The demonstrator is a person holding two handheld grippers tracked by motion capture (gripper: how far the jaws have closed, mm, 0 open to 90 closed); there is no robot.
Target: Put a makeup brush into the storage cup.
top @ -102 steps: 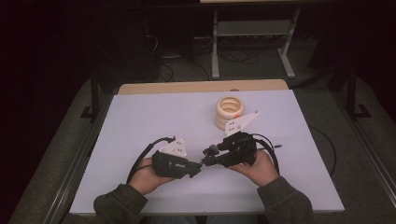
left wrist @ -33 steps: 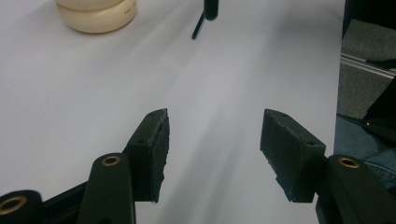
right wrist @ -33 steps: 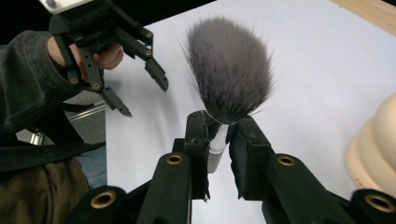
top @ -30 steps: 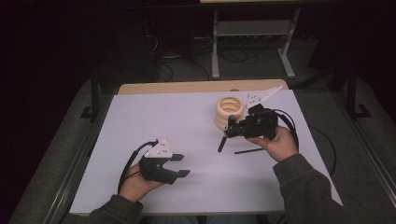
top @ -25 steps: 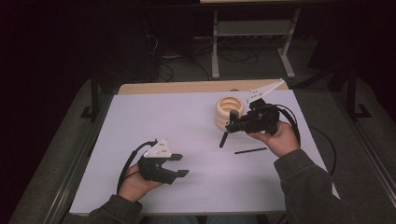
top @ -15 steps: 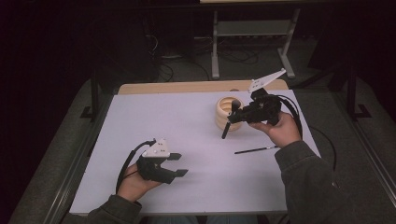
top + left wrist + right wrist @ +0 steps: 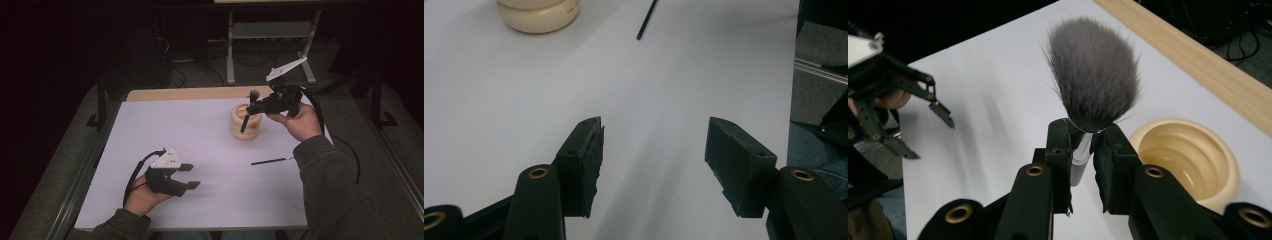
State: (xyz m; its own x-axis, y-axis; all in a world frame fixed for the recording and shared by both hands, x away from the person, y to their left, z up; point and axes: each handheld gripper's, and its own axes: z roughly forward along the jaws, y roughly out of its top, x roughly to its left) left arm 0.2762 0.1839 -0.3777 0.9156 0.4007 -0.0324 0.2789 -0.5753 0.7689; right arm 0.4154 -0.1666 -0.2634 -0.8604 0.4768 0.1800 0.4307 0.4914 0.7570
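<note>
My right gripper [image 7: 254, 106] is shut on a makeup brush [image 7: 244, 120], pinched at the metal collar just below its fluffy grey head [image 7: 1095, 80]. The brush hangs tilted, head up, and its dark handle slants down over a cream ribbed cup [image 7: 239, 132] at the back of the table. In the right gripper view the cup [image 7: 1188, 155] is open-topped and sits just right of my jaws. My left gripper [image 7: 192, 176] rests near the front left of the white tabletop [image 7: 200, 130], open with nothing between its pads [image 7: 734, 160].
A thin black stick [image 7: 272, 161] lies flat on the table in front of the cup, seen far off as the stick [image 7: 647, 20] in the left gripper view. A wooden strip [image 7: 1198, 55] edges the table's back. Metal stand legs and cables stand on the floor beyond.
My right hand has lifted the brush and carried it back and to the right, from in front of the cup to above it. The left gripper has stayed put.
</note>
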